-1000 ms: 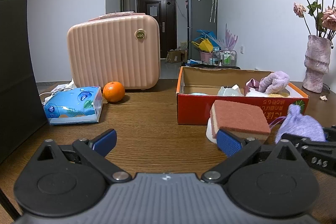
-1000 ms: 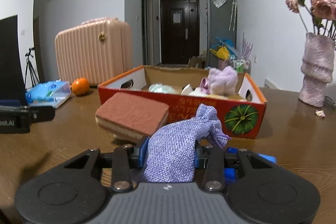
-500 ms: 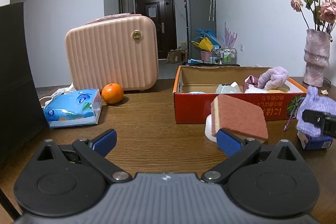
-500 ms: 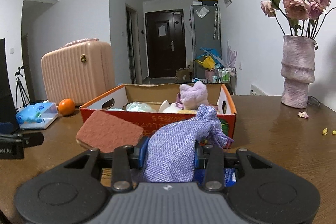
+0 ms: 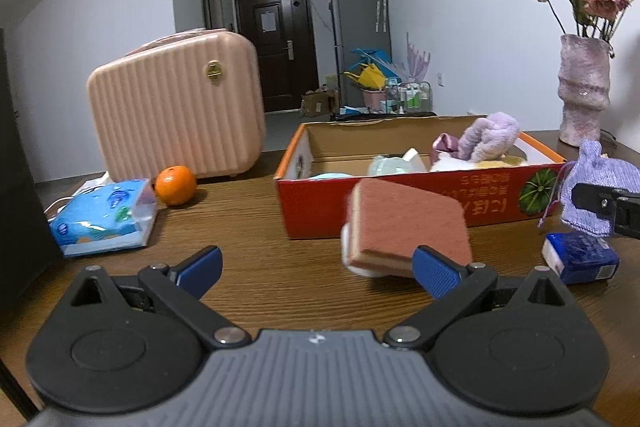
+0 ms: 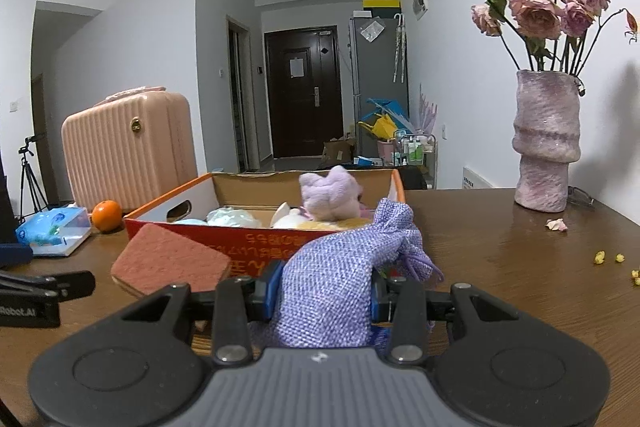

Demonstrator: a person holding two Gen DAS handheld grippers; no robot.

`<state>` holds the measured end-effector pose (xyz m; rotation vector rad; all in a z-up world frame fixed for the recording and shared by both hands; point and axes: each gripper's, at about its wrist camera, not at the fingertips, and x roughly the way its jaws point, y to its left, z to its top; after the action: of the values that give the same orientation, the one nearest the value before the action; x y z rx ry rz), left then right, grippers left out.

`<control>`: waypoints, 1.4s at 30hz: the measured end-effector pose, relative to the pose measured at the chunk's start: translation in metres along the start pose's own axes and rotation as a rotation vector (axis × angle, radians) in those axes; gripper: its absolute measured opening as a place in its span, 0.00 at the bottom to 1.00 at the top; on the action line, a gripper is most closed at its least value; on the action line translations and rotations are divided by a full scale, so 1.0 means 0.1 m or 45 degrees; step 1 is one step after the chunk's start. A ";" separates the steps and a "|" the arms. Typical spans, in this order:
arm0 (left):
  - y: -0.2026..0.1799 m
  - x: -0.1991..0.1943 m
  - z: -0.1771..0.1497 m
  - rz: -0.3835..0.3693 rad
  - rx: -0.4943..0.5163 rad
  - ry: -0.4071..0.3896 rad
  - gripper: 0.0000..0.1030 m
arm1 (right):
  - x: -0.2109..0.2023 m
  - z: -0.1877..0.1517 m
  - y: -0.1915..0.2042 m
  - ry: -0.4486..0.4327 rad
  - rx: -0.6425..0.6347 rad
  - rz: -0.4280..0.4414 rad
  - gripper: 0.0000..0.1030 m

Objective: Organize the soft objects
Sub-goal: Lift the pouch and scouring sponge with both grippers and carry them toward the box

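My right gripper (image 6: 324, 297) is shut on a purple woven drawstring pouch (image 6: 336, 279), held above the table just short of the red cardboard box (image 6: 256, 241). In the left wrist view the same pouch (image 5: 596, 179) hangs at the far right in the right gripper (image 5: 606, 205). The box (image 5: 400, 199) holds a lilac plush (image 5: 490, 135) and several pale soft items. A pink-topped sponge (image 5: 408, 223) leans tilted on something white in front of the box. My left gripper (image 5: 318, 265) stands open and empty, its right fingertip (image 5: 436, 269) just before the sponge.
A pink ribbed suitcase (image 5: 176, 111), an orange (image 5: 175, 179) and a blue tissue pack (image 5: 104, 219) sit at the left. A small blue packet (image 5: 580, 257) lies at the right. A vase of dried roses (image 6: 546, 143) stands at the back right, with petals and crumbs on the table near it.
The right gripper has carried the pouch up and to the right along the box front, uncovering the small blue packet. The left gripper has shifted a little towards the sponge, still open.
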<state>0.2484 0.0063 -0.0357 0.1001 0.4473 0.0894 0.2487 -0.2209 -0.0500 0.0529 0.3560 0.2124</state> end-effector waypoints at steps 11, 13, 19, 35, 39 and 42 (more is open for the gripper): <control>-0.43 0.21 0.06 -0.013 0.065 0.006 1.00 | 0.01 0.01 -0.29 -0.006 0.010 -0.034 0.38; -0.50 0.26 0.08 -0.014 0.076 0.010 1.00 | 0.01 0.01 -0.34 -0.005 0.007 -0.040 0.38; -0.72 0.41 0.10 0.004 0.125 0.015 1.00 | 0.03 0.01 -0.45 0.000 -0.009 -0.053 0.38; -1.04 0.72 0.08 0.130 0.252 0.045 1.00 | 0.10 -0.04 -0.60 0.037 -0.043 -0.060 0.38; -1.04 0.76 0.08 0.155 0.262 0.046 1.00 | 0.13 -0.06 -0.58 0.045 -0.070 -0.026 0.38; -1.02 0.80 0.08 0.166 0.257 0.057 1.00 | 0.16 -0.07 -0.57 0.060 -0.082 0.003 0.38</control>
<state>0.3302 -0.0866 -0.0748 0.3266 0.4940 0.1752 0.2722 -0.2733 -0.0670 -0.0155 0.3958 0.2276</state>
